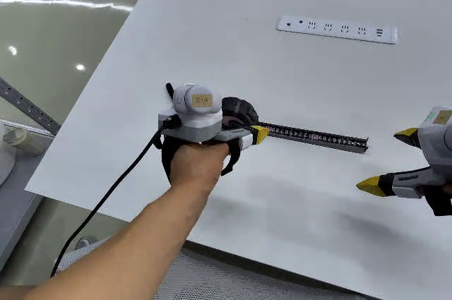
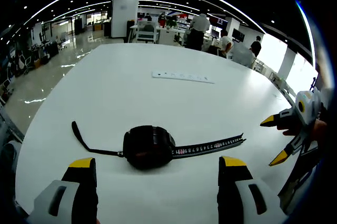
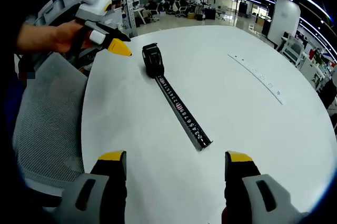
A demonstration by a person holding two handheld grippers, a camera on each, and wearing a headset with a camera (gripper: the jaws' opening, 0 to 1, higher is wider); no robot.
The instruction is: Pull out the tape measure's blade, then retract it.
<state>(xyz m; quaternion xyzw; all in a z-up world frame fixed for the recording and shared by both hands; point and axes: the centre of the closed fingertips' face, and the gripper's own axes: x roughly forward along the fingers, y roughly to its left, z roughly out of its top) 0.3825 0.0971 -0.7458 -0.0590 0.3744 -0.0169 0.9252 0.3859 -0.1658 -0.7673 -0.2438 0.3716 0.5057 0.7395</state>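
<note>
The black tape measure (image 2: 149, 146) lies on the white table (image 2: 131, 76), its wrist strap (image 2: 87, 140) trailing left. The blade (image 1: 314, 137) is pulled out flat on the table toward the right and ends at a hook (image 3: 203, 143). My left gripper (image 2: 158, 165) is open just short of the case (image 1: 240, 110), which lies ahead between the jaws. My right gripper (image 3: 175, 156) is open too, a short way back from the blade's end and holding nothing. In the head view the left gripper (image 1: 248, 129) is beside the case and the right gripper (image 1: 388, 160) is at the right edge.
A white power strip (image 1: 337, 30) lies further back on the table. The table's near edge (image 1: 212, 243) runs just below my hands, with a grey mesh chair (image 3: 47, 129) beside it. A black cable (image 1: 106, 198) hangs from the left gripper. People stand at desks far behind.
</note>
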